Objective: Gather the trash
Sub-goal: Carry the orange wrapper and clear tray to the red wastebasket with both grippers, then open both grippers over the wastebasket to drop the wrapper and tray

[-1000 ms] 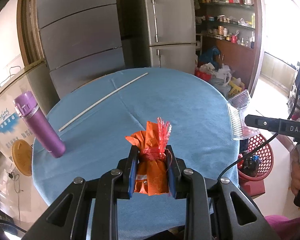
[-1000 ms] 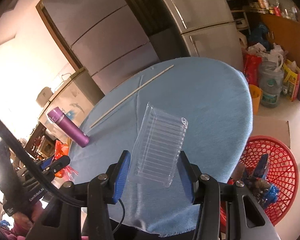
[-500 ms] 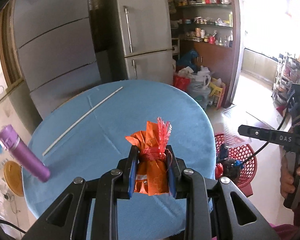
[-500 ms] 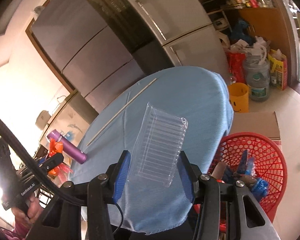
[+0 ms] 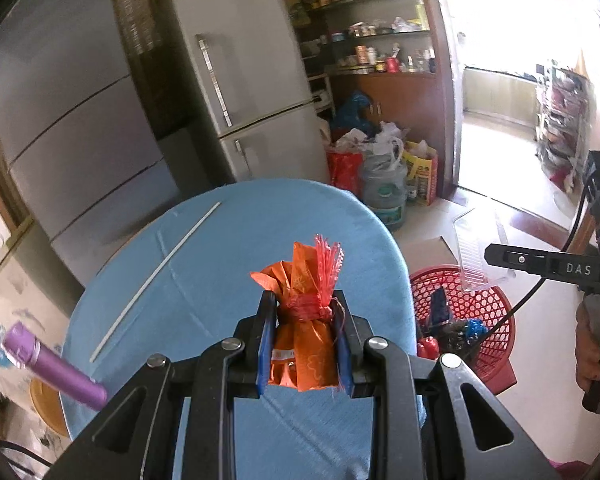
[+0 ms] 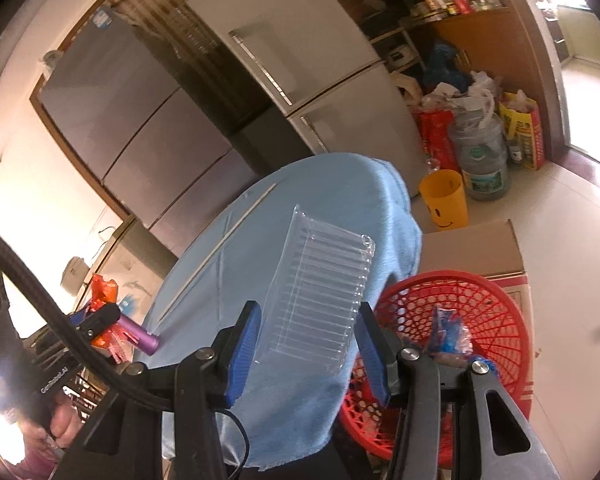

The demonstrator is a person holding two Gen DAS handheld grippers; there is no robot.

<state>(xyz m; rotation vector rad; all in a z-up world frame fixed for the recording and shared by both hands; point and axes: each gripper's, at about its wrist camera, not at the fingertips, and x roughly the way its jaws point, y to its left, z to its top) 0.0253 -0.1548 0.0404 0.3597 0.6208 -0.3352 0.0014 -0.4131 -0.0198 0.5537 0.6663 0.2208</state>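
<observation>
Both pieces of trash are off the blue-clothed table and being carried toward the red basket on the floor beside it. The left gripper is clamped tight on an orange packet; the right gripper pinches a clear plastic tray, nearly above the basket. Next, each load needs positioning over the basket before its jaws open.
</observation>
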